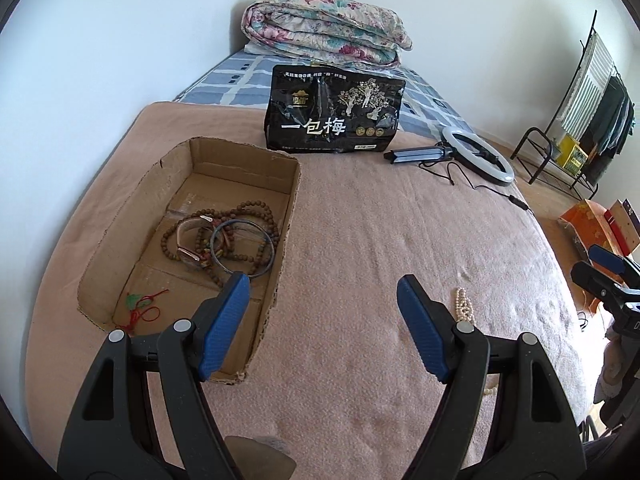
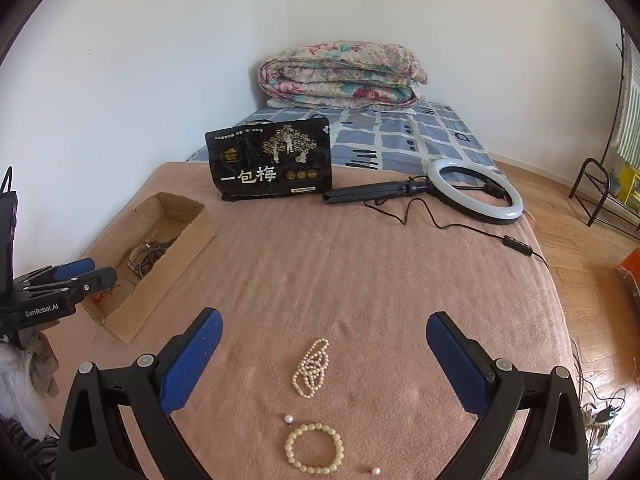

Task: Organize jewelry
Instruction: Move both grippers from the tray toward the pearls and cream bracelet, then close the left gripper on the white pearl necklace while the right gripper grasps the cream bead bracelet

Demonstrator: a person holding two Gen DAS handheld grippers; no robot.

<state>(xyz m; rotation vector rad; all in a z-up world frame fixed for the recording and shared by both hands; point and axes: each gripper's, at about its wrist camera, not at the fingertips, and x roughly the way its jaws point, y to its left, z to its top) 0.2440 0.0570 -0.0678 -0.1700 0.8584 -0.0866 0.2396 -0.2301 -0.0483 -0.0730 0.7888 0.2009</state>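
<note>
A shallow cardboard box (image 1: 288,200) lies on the pink blanket; it also shows in the right wrist view (image 2: 180,252). Inside are brown bead strands (image 1: 256,216), a watch (image 1: 188,254), a dark bangle (image 1: 242,248) and a red-corded green charm (image 1: 140,304). My left gripper (image 1: 324,284) is open and empty, beside the box's near right corner. A bunched pearl necklace (image 2: 314,366), a cream bead bracelet (image 2: 314,448) and two loose pearl pieces (image 2: 289,419) (image 2: 375,471) lie on the blanket. My right gripper (image 2: 324,320) is open and empty, just above the pearls.
A black snack bag (image 2: 272,160) stands at the back. A ring light (image 2: 476,188) with its stand and cable lies to the right. A folded floral quilt (image 2: 340,76) rests on the blue sheet. A clothes rack (image 1: 580,120) stands on the floor right.
</note>
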